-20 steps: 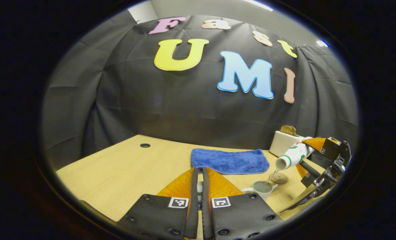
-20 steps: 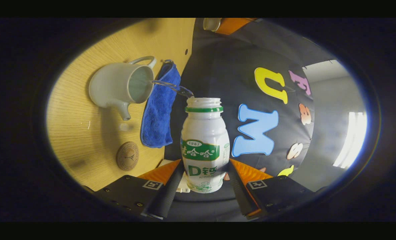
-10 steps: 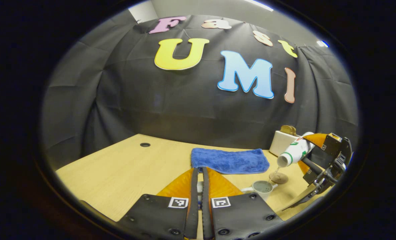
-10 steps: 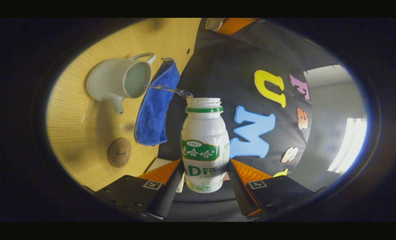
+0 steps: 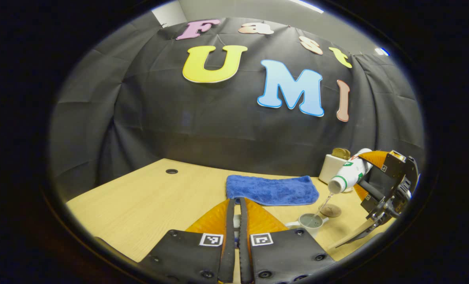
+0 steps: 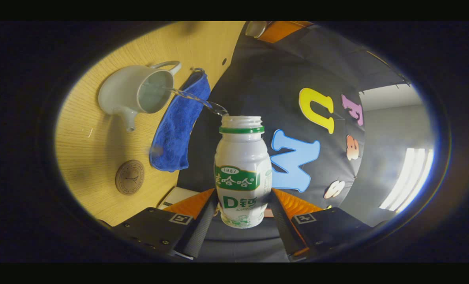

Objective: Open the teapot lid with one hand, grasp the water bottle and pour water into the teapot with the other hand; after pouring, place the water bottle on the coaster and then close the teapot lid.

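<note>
Black cloth walls in a wooden table (image 5: 139,205) with a blue towel (image 5: 272,190) lying far across it. Right gripper (image 6: 242,221) clamps both fingers on the bottle (image 6: 242,173), tipped over so a thin stream (image 6: 195,100) runs into the open teapot (image 6: 134,94) beside the towel. Near the pot lies the round coaster (image 6: 129,177), bare. Left gripper (image 5: 235,228) hangs above the near table, its fingers almost together; a pale bit shows between them, but whether they grip it cannot be told.
</note>
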